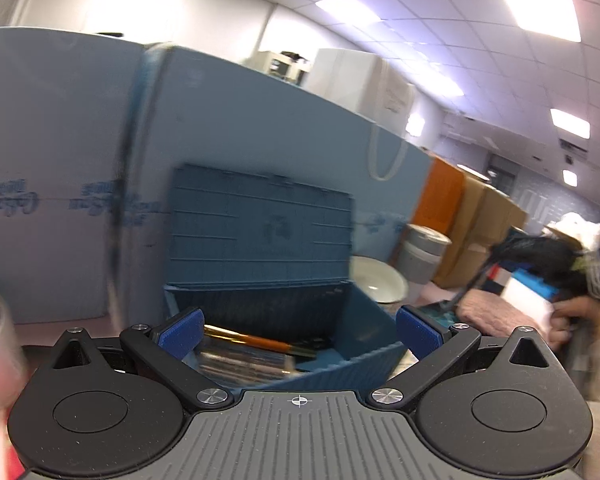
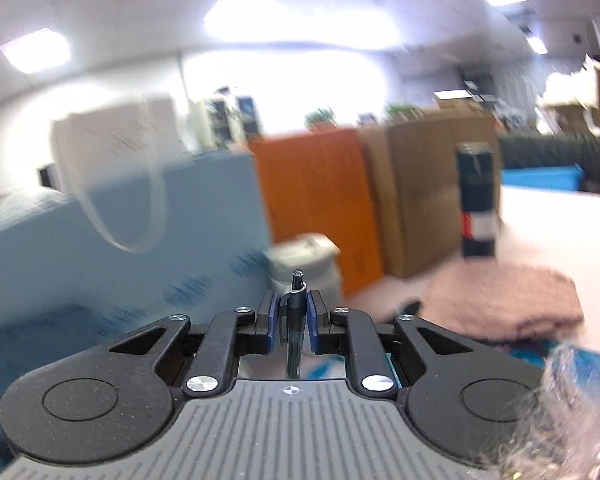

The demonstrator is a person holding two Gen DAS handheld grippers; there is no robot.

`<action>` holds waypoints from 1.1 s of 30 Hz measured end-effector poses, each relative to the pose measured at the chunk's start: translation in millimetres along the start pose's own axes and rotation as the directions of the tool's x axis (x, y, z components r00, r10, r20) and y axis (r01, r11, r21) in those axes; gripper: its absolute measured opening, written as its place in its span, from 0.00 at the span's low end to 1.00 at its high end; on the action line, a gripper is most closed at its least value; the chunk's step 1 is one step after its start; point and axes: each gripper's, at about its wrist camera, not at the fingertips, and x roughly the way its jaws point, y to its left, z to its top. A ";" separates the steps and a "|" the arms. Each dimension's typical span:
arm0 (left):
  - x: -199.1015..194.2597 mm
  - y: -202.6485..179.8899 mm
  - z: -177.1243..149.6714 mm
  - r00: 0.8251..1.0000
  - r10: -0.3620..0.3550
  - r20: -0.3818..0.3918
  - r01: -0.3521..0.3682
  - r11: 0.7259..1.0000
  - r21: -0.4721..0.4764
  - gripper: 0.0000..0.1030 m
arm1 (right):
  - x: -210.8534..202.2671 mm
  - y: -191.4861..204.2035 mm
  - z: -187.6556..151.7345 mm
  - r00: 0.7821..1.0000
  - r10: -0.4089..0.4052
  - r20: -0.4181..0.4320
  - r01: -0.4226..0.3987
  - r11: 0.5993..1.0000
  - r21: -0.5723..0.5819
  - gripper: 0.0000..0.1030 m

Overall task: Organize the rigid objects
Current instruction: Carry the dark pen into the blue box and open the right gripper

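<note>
A blue plastic box point(image 1: 364, 320) stands with its lid point(image 1: 260, 224) up against the blue panel. Inside it lie an orange pen point(image 1: 256, 340) and other blurred stationery. My left gripper point(image 1: 300, 330) hangs open just in front of the box, with nothing between its blue pads point(image 1: 182, 332). My right gripper point(image 2: 294, 312) is shut on a dark pen point(image 2: 297, 280), which sticks up between the pads. In the left wrist view that gripper point(image 1: 540, 256) is off to the right of the box, the pen point(image 1: 470, 284) slanting down from it.
Right of the box stand a white bowl point(image 1: 380, 282) and a grey lidded jar point(image 1: 422, 254). An orange bag point(image 2: 316, 204) and brown cartons point(image 2: 420, 196) line the back. A pink towel point(image 2: 504, 300) and a tall dark can point(image 2: 478, 200) sit on the table.
</note>
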 end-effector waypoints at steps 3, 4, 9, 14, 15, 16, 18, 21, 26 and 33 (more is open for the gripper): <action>-2.6 19.0 5.0 1.000 0.019 0.007 -0.018 0.998 -0.058 1.00 | -27.2 20.3 9.8 0.993 0.101 0.064 -0.101 0.995 -0.001 0.14; -4.2 25.9 6.7 1.000 0.021 0.010 -0.020 0.996 -0.083 1.00 | -33.1 26.8 12.0 0.988 0.138 0.076 -0.139 0.990 0.009 0.14; -12.9 52.7 12.4 0.999 0.043 0.031 -0.037 0.984 -0.173 1.00 | -36.0 54.4 3.4 0.938 0.346 0.020 -0.346 0.931 0.119 0.14; -16.1 65.2 14.3 0.998 0.043 0.036 -0.034 0.975 -0.220 1.00 | -3.2 90.5 -32.8 0.877 0.461 -0.135 -0.423 0.874 0.238 0.14; -16.0 65.6 14.3 0.999 0.040 0.036 -0.031 0.974 -0.223 1.00 | 4.3 96.3 -40.3 0.865 0.474 -0.167 -0.424 0.867 0.260 0.14; -15.6 65.8 14.4 0.999 0.037 0.036 -0.028 0.974 -0.223 1.00 | 11.0 101.5 -47.8 0.852 0.485 -0.196 -0.424 0.860 0.283 0.14; -14.5 64.9 14.7 0.999 0.033 0.036 -0.025 0.975 -0.220 1.00 | 18.7 111.6 -63.9 0.835 0.493 -0.242 -0.418 0.856 0.303 0.14; -14.6 63.4 13.7 0.999 0.030 0.033 -0.022 0.977 -0.213 1.00 | 25.4 121.7 -79.9 0.825 0.490 -0.282 -0.408 0.861 0.302 0.15; -11.9 62.5 13.1 0.999 0.032 0.024 -0.027 0.978 -0.207 1.00 | 20.4 133.4 -87.7 0.829 0.470 -0.302 -0.411 0.880 0.238 0.16; -9.8 60.6 13.0 0.999 0.029 0.017 -0.025 0.980 -0.197 1.00 | 17.9 138.7 -93.0 0.840 0.429 -0.331 -0.404 0.903 0.146 0.18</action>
